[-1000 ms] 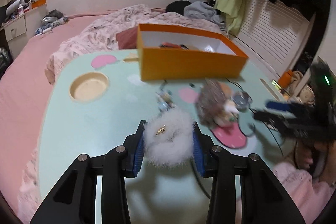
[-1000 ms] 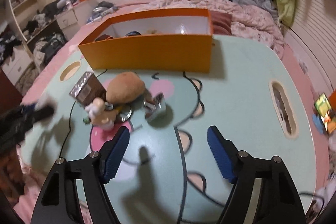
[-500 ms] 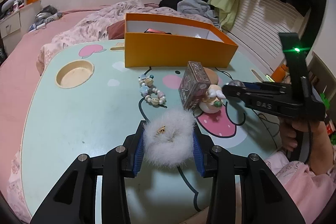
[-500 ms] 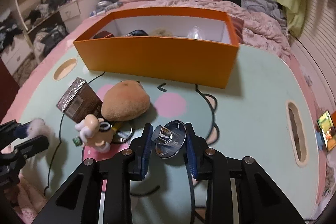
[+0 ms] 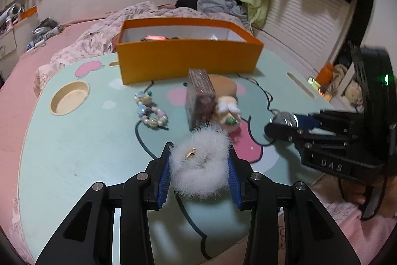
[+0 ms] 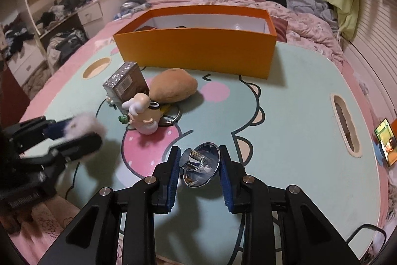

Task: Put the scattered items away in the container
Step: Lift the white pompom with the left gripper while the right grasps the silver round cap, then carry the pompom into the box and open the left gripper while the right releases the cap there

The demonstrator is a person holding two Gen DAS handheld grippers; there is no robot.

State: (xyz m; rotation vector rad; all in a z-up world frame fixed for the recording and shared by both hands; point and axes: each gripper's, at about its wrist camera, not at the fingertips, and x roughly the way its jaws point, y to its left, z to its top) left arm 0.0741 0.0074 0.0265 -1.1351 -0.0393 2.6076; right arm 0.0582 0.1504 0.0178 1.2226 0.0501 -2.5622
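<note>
Left wrist view.
- Left gripper (image 5: 199, 176): clenched on a white fluffy scrunchie (image 5: 199, 169), blue pads pressed into its fur on both sides; held above the table (image 5: 74, 153), nearer the camera than the box.
- Box (image 5: 188, 58): orange, open-topped, at the table's far edge; some small items lie inside, too dim to tell apart.
- Bead bracelet (image 5: 151, 113): on the table in front of the box, toward its left end.
- Carton (image 5: 201, 98): shiny brown, standing in front of the box's middle.
- Brown plush (image 5: 224, 87): between carton and box.
- Figurine (image 5: 227, 113): touching the carton's right side.
- Right gripper (image 5: 285, 122): in front of the box's right end, a shiny metal piece at its tips.

Right wrist view.
- Right gripper (image 6: 199, 165): grasping a shiny metal cup (image 6: 202, 163) tilted on its side, raised above the table (image 6: 297, 116), in front of the box (image 6: 196, 51).
- Carton (image 6: 126, 86), plush (image 6: 173, 88), figurine (image 6: 142, 116): clustered in front of the box's left half, touching one another.
- Left gripper (image 6: 82, 131): blurred, left of the figurine, scrunchie (image 6: 83, 124) between its fingers.
</note>
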